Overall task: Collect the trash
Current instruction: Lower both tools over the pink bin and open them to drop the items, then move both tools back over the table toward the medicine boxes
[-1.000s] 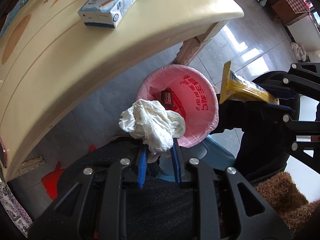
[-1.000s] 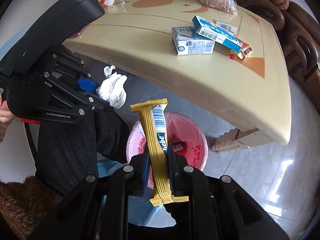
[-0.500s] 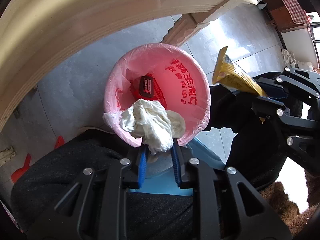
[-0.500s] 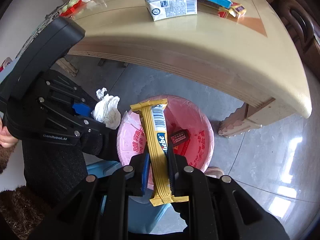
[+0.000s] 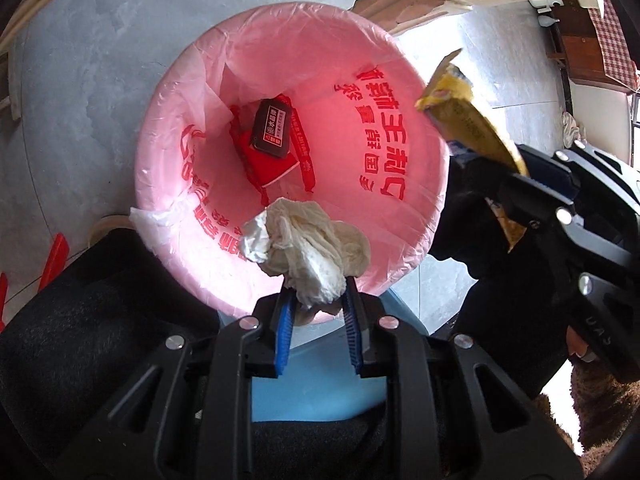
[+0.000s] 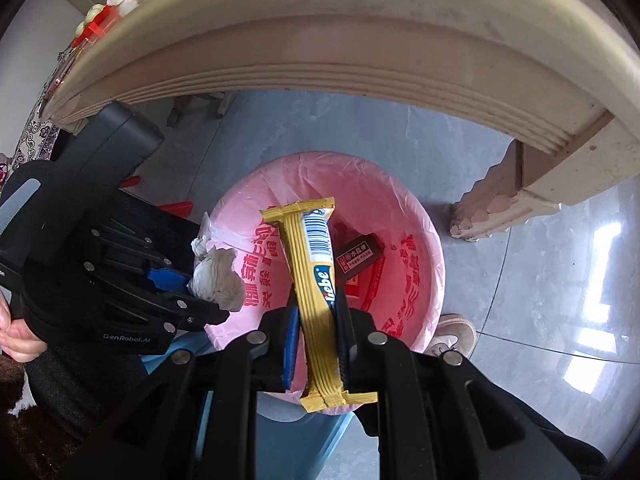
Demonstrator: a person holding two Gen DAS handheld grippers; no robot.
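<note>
The cream counter (image 6: pixel 360 40) filled the upper part of the right wrist view, its edge curving over the grey tiled floor (image 6: pixel 540 280). Under it, in the middle of both views, stood the trash bin (image 5: pixel 400 264) lined with a pink plastic bag (image 5: pixel 304 60) that carried red printing. At the bottom of the bin lay a red packet (image 5: pixel 268 164) with a small black box (image 5: pixel 272 130) on top of it.

The left hand-held gripper (image 5: pixel 318 300) was closed on a crumpled white tissue (image 5: pixel 312 248), which hung just over the near rim of the bin, in the lower middle of the left wrist view. The right hand-held gripper (image 6: pixel 316 320) was clamped on a yellow snack wrapper (image 6: pixel 314 280), held upright above the bin's opening. A barcode (image 6: pixel 318 236) showed on the wrapper's upper half.
</note>
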